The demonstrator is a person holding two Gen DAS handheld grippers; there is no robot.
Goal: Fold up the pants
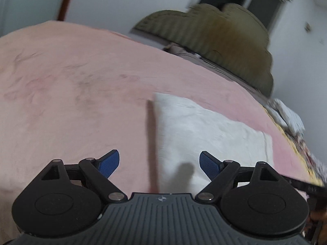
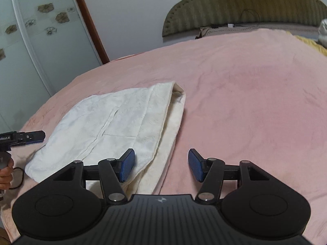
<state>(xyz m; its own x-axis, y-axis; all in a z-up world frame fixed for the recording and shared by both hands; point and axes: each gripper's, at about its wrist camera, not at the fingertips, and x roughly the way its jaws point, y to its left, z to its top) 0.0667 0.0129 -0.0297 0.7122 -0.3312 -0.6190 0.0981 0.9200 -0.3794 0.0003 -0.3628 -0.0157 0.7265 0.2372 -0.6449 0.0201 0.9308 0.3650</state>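
White pants (image 2: 114,126) lie folded into a flat packet on the pink bed cover (image 2: 245,94). In the left wrist view the same pants (image 1: 204,130) spread to the right of centre. My left gripper (image 1: 159,164) hovers over their near left edge, its blue pads wide apart with nothing between them. My right gripper (image 2: 161,164) stands open above the pants' near right corner, where the folded layers end, and holds nothing. The left gripper's tip (image 2: 30,136) shows at the far left of the right wrist view, beside the pants.
A green padded headboard (image 2: 245,6) closes the far end of the bed. A door with flower patterns (image 2: 30,40) stands to the left. Yellow patterned bedding (image 1: 302,143) lies along the right edge. A hand (image 2: 5,175) and a cable sit at the left.
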